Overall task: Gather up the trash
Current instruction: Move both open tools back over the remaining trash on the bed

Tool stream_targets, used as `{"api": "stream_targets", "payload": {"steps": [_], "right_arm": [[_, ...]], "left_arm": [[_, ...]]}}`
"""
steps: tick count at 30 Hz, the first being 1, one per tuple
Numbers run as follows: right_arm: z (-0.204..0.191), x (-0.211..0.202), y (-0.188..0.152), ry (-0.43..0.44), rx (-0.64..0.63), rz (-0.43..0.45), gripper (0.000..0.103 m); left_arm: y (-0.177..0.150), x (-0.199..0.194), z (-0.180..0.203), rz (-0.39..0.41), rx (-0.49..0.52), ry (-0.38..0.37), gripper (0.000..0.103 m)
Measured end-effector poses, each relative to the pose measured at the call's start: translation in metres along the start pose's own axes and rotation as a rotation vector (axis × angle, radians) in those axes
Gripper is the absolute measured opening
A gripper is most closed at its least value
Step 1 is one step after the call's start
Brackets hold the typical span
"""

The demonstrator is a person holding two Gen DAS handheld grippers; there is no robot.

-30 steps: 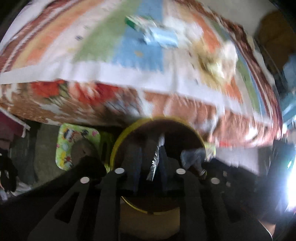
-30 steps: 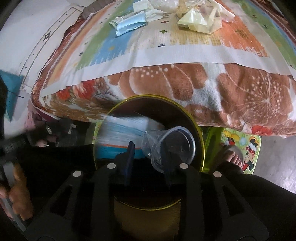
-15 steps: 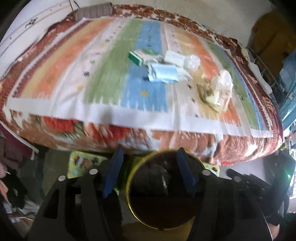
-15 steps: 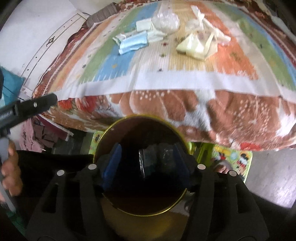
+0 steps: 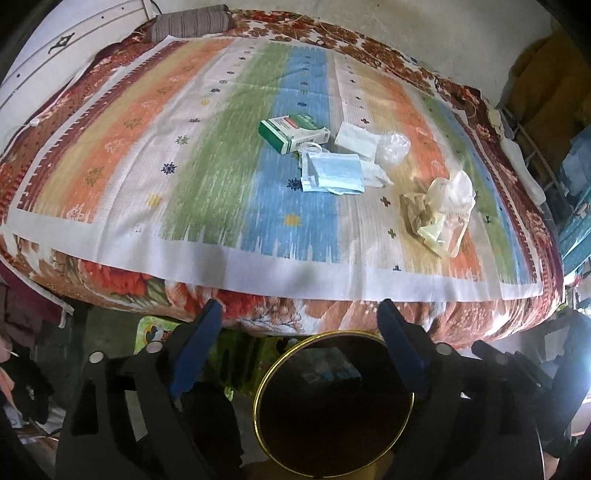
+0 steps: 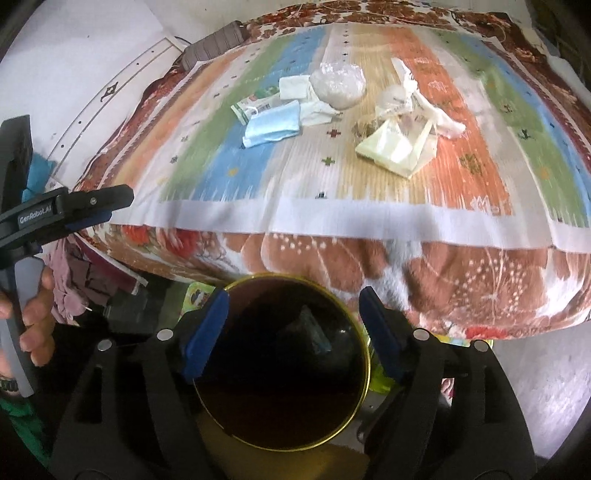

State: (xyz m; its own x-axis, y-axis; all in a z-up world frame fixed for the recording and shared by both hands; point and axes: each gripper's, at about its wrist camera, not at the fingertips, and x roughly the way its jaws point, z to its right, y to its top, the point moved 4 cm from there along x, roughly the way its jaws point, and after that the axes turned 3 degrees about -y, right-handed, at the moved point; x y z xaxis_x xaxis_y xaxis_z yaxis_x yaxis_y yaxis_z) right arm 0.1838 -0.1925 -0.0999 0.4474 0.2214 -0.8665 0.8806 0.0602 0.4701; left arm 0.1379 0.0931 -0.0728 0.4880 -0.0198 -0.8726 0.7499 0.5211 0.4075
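Observation:
A dark bin with a yellow rim (image 5: 258,387) (image 6: 364,354) stands on the floor in front of the bed; some trash lies dimly inside. My left gripper (image 5: 300,317) is open and empty above the bin's far rim. My right gripper (image 6: 293,301) is open and empty over the bin. On the striped bedspread lie a green-and-white carton (image 5: 291,133) (image 6: 245,107), a blue face mask (image 5: 334,173) (image 6: 273,123), white tissue (image 5: 356,138) (image 6: 293,86), a clear crumpled bag (image 5: 393,147) (image 6: 338,83) and yellowish plastic wrappers (image 5: 439,212) (image 6: 399,142).
The bed (image 5: 147,147) (image 6: 480,177) fills the upper view, its floral blanket hanging over the front edge. A striped bolster (image 5: 192,24) (image 6: 214,46) lies at the far end. A cartoon floor mat (image 5: 151,330) lies under the bed edge. The left gripper's body (image 6: 62,212) shows at the left.
Both grippers were shut on trash over the bin, the left on a wrapper, the right on a clear cup. Both have opened, dropped it in, and risen toward the bed.

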Motion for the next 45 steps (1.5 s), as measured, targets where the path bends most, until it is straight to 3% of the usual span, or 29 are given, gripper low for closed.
{"api": "stream_targets", "payload": {"steps": [2,6,14,19,28,38,45], "right_arm": [[0.002,-0.002,0.010,-0.017,-0.007,0.016,0.075],[0.009,-0.007,0.031,-0.046,-0.018,0.060,0.082],[0.023,-0.009,0.069,-0.067,-0.021,0.121,0.094],[0.021,-0.009,0.091,-0.040,-0.020,0.154,0.094],[0.021,-0.003,0.128,-0.026,-0.022,0.209,0.094],[0.022,0.026,0.174,0.008,0.025,0.225,0.094],[0.024,0.055,0.201,0.011,0.036,0.215,0.094]], "left_arm": [[0.003,0.003,-0.001,0.005,0.001,0.029,0.097],[0.012,0.006,-0.006,0.044,0.011,0.090,0.097],[0.035,0.020,-0.004,0.040,0.023,0.074,0.097],[0.054,0.029,-0.001,0.083,0.002,0.031,0.097],[0.080,0.060,-0.007,0.037,-0.040,-0.033,0.097],[0.101,0.093,-0.014,0.034,-0.037,0.005,0.096],[0.113,0.108,-0.016,0.032,-0.074,-0.073,0.096]]}}
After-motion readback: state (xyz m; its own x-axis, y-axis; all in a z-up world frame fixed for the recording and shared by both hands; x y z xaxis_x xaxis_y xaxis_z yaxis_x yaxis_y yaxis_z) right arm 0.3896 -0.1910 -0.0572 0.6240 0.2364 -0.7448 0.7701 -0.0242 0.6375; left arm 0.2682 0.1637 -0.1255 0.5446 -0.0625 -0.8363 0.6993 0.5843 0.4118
